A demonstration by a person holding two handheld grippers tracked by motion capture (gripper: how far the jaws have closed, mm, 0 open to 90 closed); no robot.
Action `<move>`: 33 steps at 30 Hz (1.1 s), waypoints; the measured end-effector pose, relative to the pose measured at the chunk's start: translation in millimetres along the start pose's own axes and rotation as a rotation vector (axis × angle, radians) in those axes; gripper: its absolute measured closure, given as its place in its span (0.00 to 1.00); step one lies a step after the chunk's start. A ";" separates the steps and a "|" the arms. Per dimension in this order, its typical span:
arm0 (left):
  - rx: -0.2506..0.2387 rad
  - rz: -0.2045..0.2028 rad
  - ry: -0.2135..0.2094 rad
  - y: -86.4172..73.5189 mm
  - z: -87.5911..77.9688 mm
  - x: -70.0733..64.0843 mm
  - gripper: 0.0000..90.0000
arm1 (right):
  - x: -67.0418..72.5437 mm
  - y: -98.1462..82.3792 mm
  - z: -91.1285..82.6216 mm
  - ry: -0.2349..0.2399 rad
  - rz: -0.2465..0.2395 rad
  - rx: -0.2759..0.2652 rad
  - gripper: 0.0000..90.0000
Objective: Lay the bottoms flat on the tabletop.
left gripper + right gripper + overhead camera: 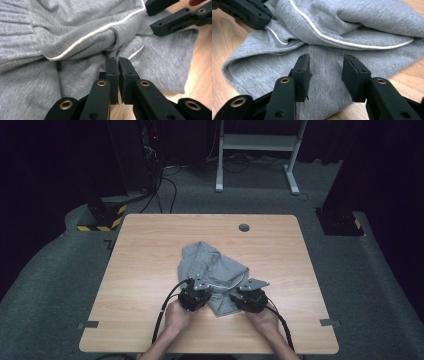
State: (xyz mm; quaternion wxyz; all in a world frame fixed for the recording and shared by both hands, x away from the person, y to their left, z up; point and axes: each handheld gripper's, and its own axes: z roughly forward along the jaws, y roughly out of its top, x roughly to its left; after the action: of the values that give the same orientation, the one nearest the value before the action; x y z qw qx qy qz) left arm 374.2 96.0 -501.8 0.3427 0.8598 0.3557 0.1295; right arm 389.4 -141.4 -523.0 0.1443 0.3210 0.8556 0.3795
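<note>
Nearest us in high view: our two hands at table's (150, 240) near edge, each with black gripper. Left gripper (117, 62) jaws closed together, tips at fold of grey garment (212, 270); whether cloth is pinched between them, cannot tell. Right gripper (325, 67) jaws apart, hovering over garment's near hem, nothing between pads. Garment lies crumpled, white piping showing, around table's middle toward near edge. Grommet hole (244, 227) near far edge.
</note>
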 end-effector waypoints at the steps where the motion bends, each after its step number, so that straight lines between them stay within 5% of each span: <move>1: 0.000 0.000 0.000 0.0 0.0 0.0 0.97 | 0.1 0.0 0.0 0.000 -0.001 0.000 0.63; 13: -0.018 -0.016 -0.012 -6.5 -30.1 2.3 0.97 | -0.1 0.0 0.0 0.002 0.000 0.000 0.61; 21: -0.019 -0.049 0.018 -34.1 -65.5 7.8 0.97 | 1.9 0.2 0.7 -0.013 -0.014 0.005 0.56; 33: 0.017 -0.051 0.075 -60.2 -90.4 11.0 0.97 | 1.5 0.2 0.8 -0.012 -0.010 0.002 0.56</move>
State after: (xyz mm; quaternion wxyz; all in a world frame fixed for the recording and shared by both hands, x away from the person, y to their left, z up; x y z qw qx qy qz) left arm 308.4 179.4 -477.0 0.3252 0.8479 0.3909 0.1498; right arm 388.7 -139.9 -523.4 0.1508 0.3190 0.8568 0.3760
